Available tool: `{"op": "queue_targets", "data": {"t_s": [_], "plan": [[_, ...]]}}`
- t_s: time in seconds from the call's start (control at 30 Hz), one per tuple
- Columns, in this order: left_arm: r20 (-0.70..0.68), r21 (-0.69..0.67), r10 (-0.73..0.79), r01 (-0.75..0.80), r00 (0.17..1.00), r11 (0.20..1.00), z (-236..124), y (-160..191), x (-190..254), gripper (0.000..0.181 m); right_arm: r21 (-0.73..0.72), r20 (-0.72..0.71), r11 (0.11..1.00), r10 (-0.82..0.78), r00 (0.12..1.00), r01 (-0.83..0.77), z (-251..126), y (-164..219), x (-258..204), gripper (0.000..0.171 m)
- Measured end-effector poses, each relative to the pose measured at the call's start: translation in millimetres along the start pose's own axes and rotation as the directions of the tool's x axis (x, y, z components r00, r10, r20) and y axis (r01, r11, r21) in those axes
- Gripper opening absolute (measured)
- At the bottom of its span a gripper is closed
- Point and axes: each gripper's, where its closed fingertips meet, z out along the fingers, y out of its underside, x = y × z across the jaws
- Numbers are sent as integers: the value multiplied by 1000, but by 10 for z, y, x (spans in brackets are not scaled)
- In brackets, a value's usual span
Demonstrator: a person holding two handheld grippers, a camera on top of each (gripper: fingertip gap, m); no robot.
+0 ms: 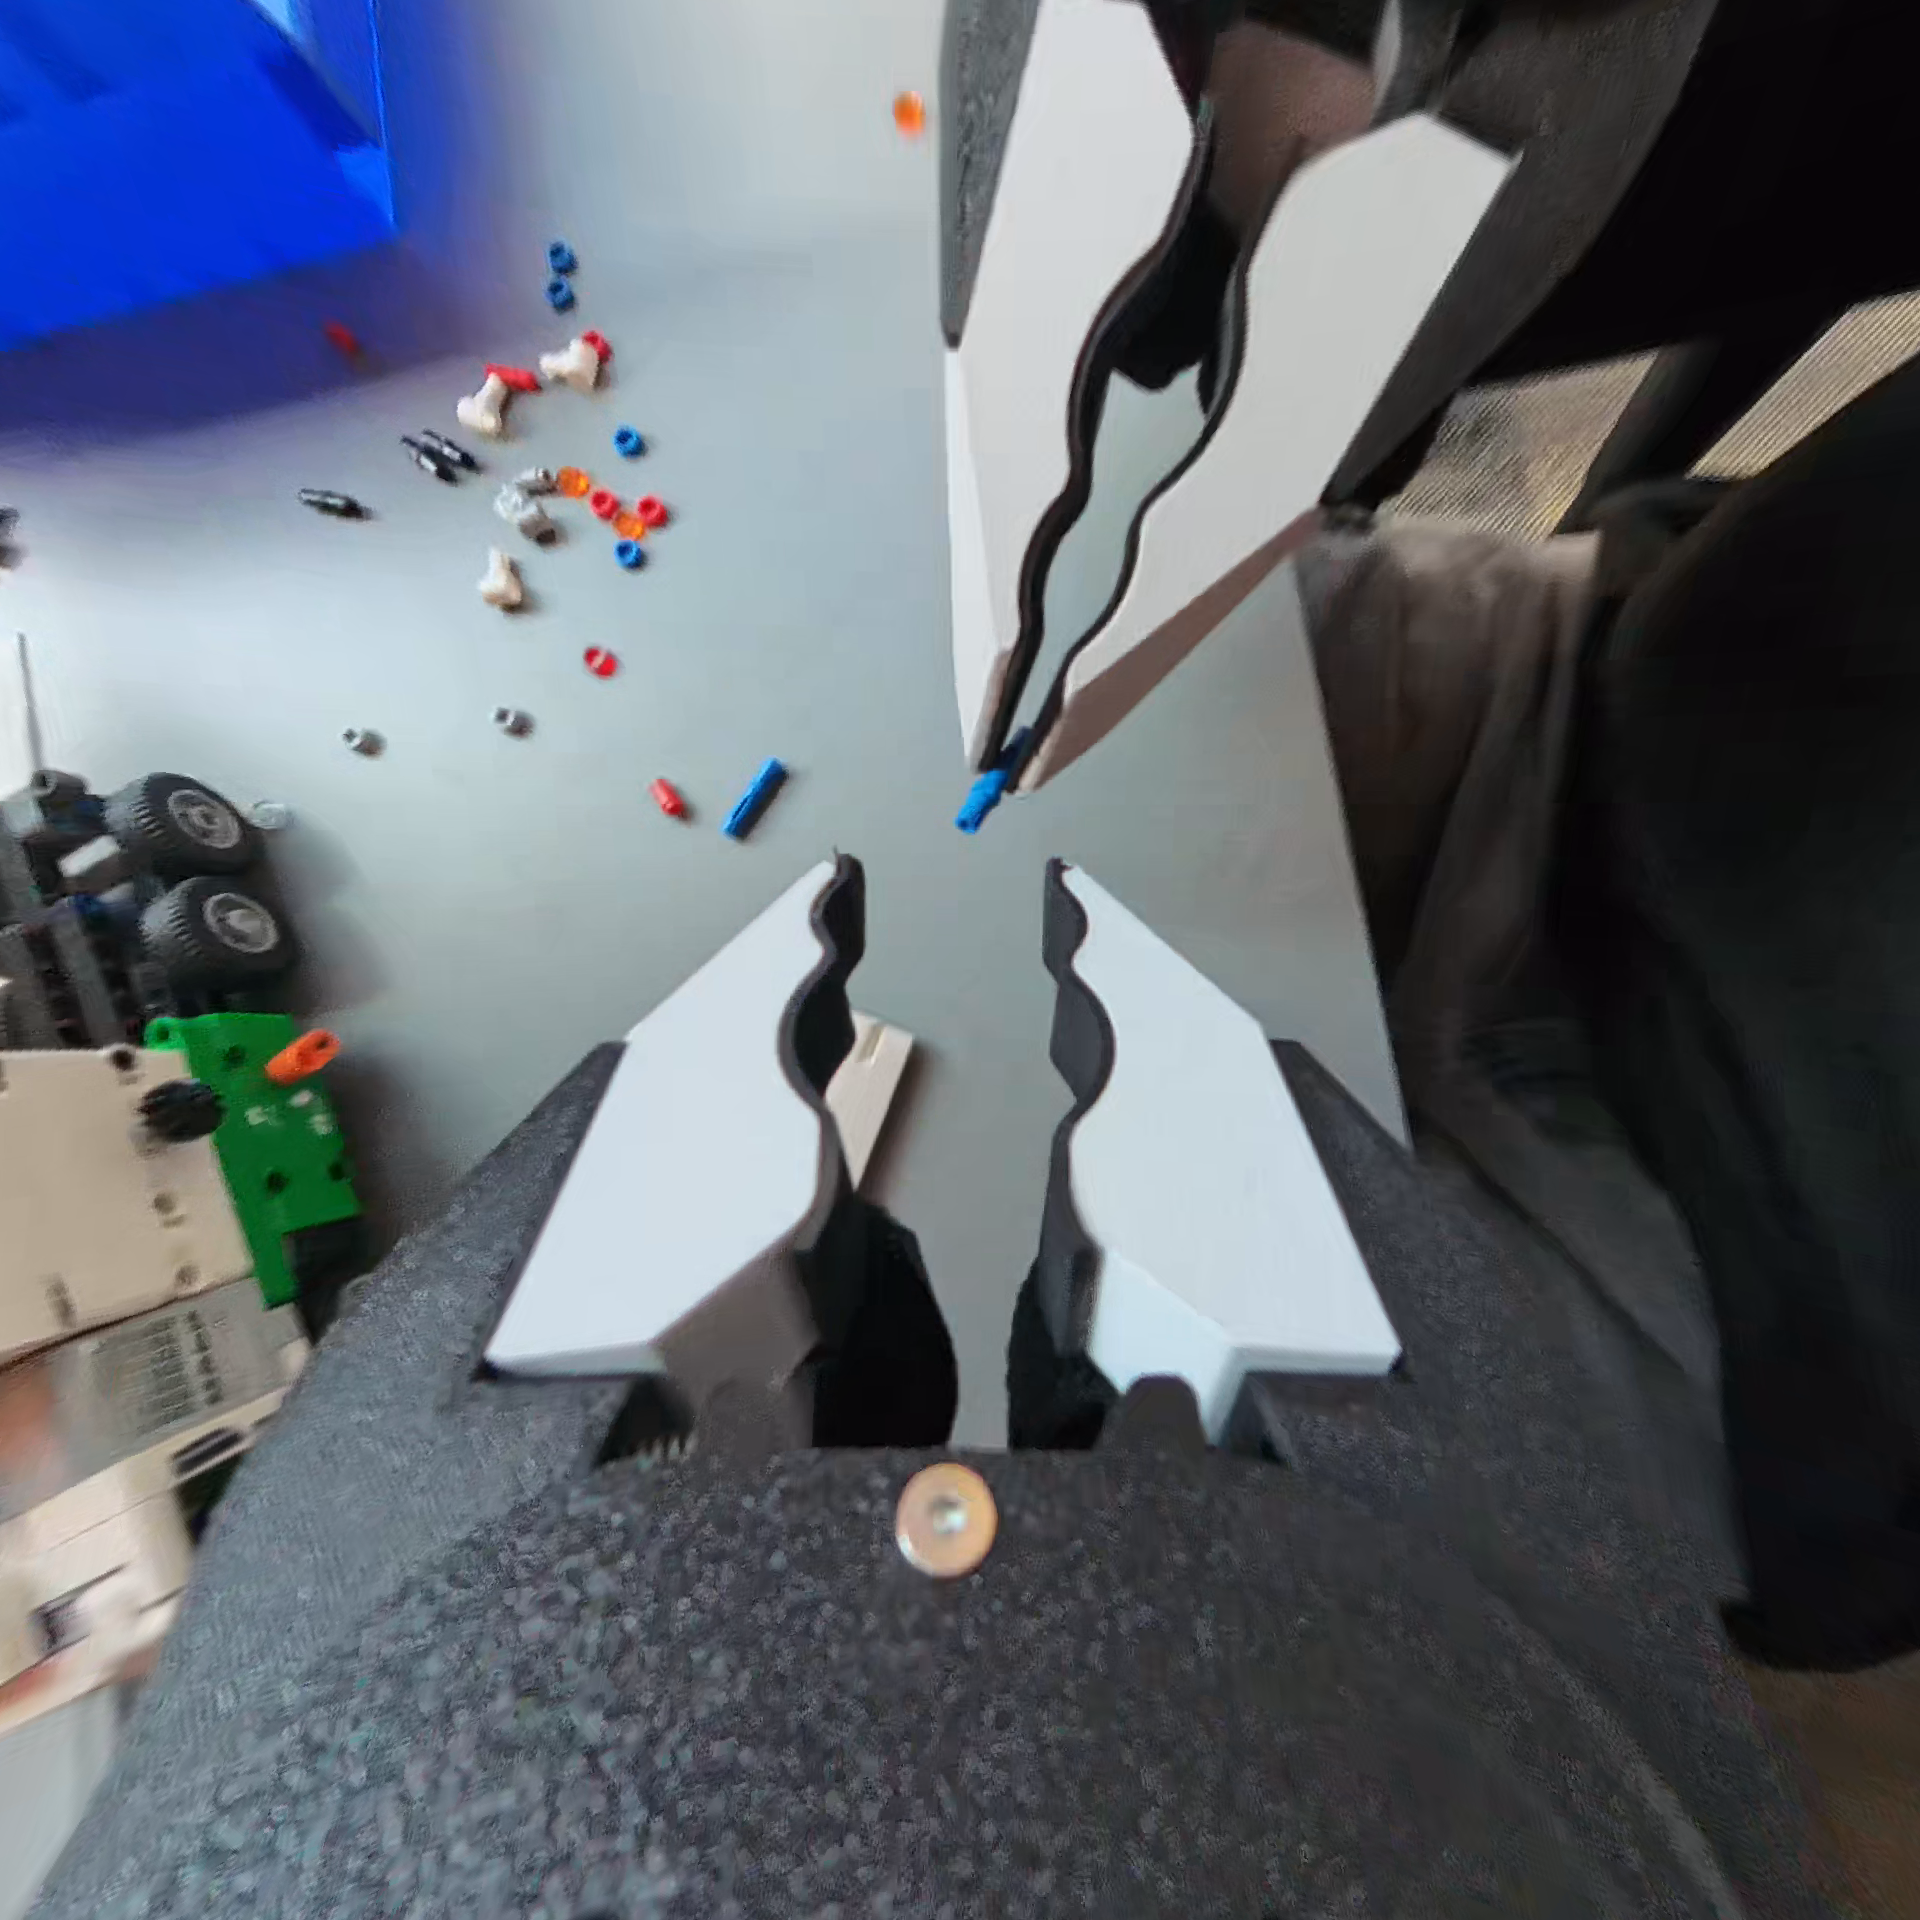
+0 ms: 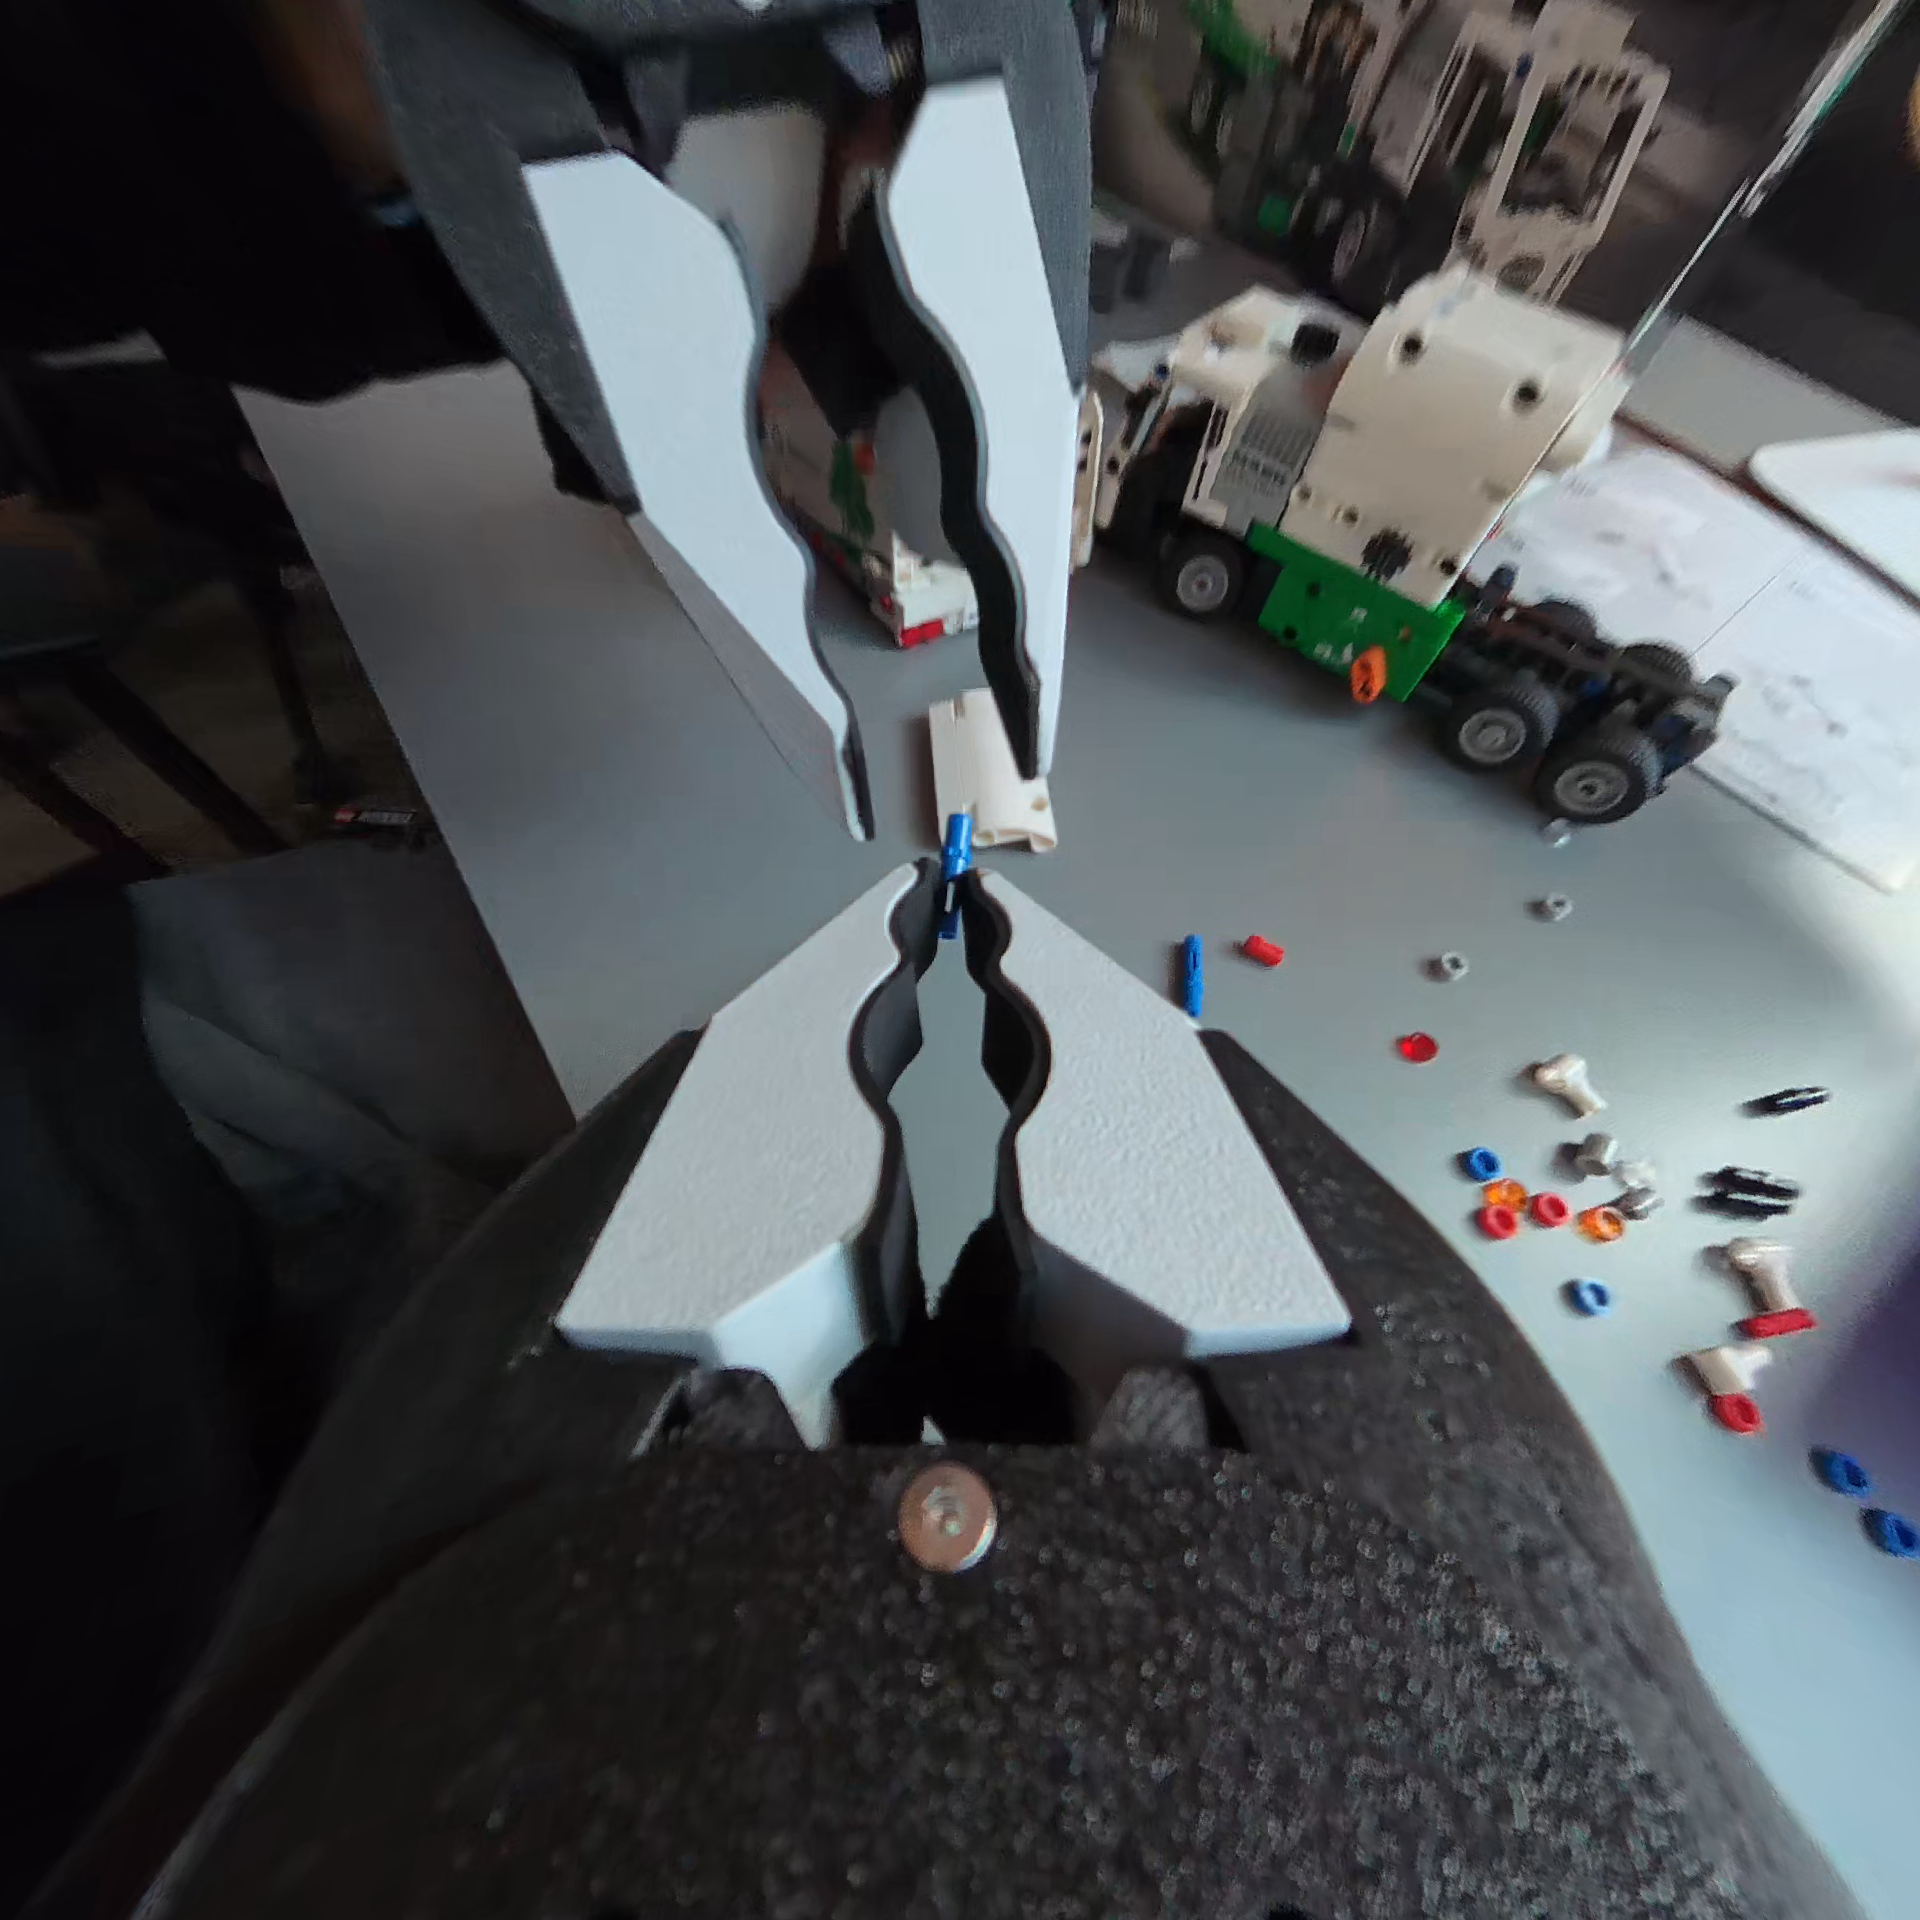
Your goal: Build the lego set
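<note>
Right wrist view: right tool (image 2: 948, 883) is pinching blue pin (image 2: 953, 864) near the table's edge, long axis pointing at cream beam (image 2: 987, 774) just ahead, while left tool (image 2: 945, 800) is gaping wide over it.

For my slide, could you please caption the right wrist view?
Right gripper pinches a blue pin near a beige beam; left gripper open.

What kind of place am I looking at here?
Probably a hobby or work table indoors: a grey tabletop strewn with small loose pieces, a half-built toy truck, and open instruction sheets beside it.
</note>
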Motion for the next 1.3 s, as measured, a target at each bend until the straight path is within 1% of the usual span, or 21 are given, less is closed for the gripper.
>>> {"op": "queue_targets", "data": {"t_s": [0.03,0.07,0.1,0.13,0.2,0.23,0.37,0.4,0.47,0.57,0.6,0.63,0.7,0.77,0.83,0.97,1.07,1.13,1.2,1.3], "plan": [[-47,63,-64,67,997,996,-27,-87,39,30,40,-4,998,-42,999,42,-88,-90,-14,3],[-85,113,-118,128,989,985,-56,-160,60,28,77,-11,992,-103,995,103,-167,-176,-46,3],[-127,160,-160,179,979,971,-90,-230,88,28,97,-49,982,-155,987,160,-232,-244,-39,3],[-190,210,-192,231,963,950,-137,-316,148,28,107,-68,973,-198,978,204,-280,-297,-55,3],[-342,280,-237,340,909,898,-260,-488,300,26,91,-107,960,-256,961,266,-324,-338,-67,3],[-380,295,-262,384,887,875,-301,-540,321,26,86,-127,951,-286,950,298,-339,-350,-75,3],[-391,332,-295,433,872,838,-357,-606,307,3,102,-137,926,-349,927,363,-377,-425,-184,3],[-392,332,-296,434,871,838,-365,-605,316,0,110,-165,916,-366,916,386,-393,-458,-183,3],[-390,333,-293,430,873,839,-389,-596,329,0,110,-180,906,-386,905,408,-396,-474,-206,3],[-437,331,-287,449,853,830,-439,-603,397,0,148,-181,889,-407,895,434,-416,-525,-278,3],[-445,325,-285,449,849,832,-441,-590,412,7,156,-194,884,-411,891,441,-429,-547,-278,3],[-444,325,-282,446,851,834,-441,-577,416,10,164,-198,879,-416,888,448,-440,-563,-284,3],[-457,342,-263,441,850,830,-464,-582,444,2,169,-194,877,-418,887,450,-458,-573,-295,3],[-467,349,-260,447,845,824,-466,-594,464,2,176,-191,870,-429,883,461,-477,-576,-309,3],[-516,360,-268,490,814,794,-503,-642,479,2,213,-208,860,-424,882,464,-520,-624,-315,3],[-672,354,-260,610,693,709,-610,-773,581,1,337,-239,812,-416,877,477,-668,-754,-391,3],[-753,321,-241,661,613,678,-652,-823,657,1,350,-257,783,-448,856,514,-708,-772,-438,4],[-769,302,-234,661,595,687,-641,-824,697,2,323,-266,776,-475,839,542,-677,-740,-448,5],[-764,288,-234,644,600,709,-612,-807,723,2,313,-277,764,-495,823,565,-659,-724,-468,5],[-752,290,-236,630,616,720,-619,-807,708,1,302,-307,750,-507,805,588,-665,-738,-459,5]]}}
